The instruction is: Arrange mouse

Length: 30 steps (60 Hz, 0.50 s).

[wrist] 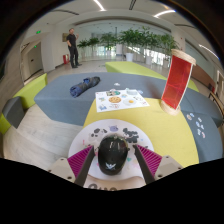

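We see the fingers (113,160) clenched on a black mouse (113,152), held over the yellow table (175,140); red box (177,80) stands beyond the mouse.

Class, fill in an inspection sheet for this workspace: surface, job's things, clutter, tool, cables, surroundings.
Surface: yellow and grey floor mat, pale flooring beside it.
Job's things: black mouse between the tool's fingers, on a white patterned sheet.
Clutter: printed sheet beyond the mouse; dark bundle; red and white upright board.
Tool: tool, pink pads on either side of the mouse; contact cannot be told.
Cables: nothing seen.
Surroundings: large hall, potted plants, a person standing far off.
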Each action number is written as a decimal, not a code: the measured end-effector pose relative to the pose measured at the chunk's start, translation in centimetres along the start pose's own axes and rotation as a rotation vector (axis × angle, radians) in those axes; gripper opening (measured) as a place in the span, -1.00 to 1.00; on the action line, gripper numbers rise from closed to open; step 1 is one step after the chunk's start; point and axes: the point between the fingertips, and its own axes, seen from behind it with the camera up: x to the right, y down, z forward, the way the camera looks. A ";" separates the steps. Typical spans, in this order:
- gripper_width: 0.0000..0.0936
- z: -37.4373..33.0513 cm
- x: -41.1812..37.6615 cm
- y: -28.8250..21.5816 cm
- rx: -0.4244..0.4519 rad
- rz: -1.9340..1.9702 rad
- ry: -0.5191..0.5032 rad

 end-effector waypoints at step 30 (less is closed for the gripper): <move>0.79 -21.9 -4.1 0.4 0.250 -0.167 -0.042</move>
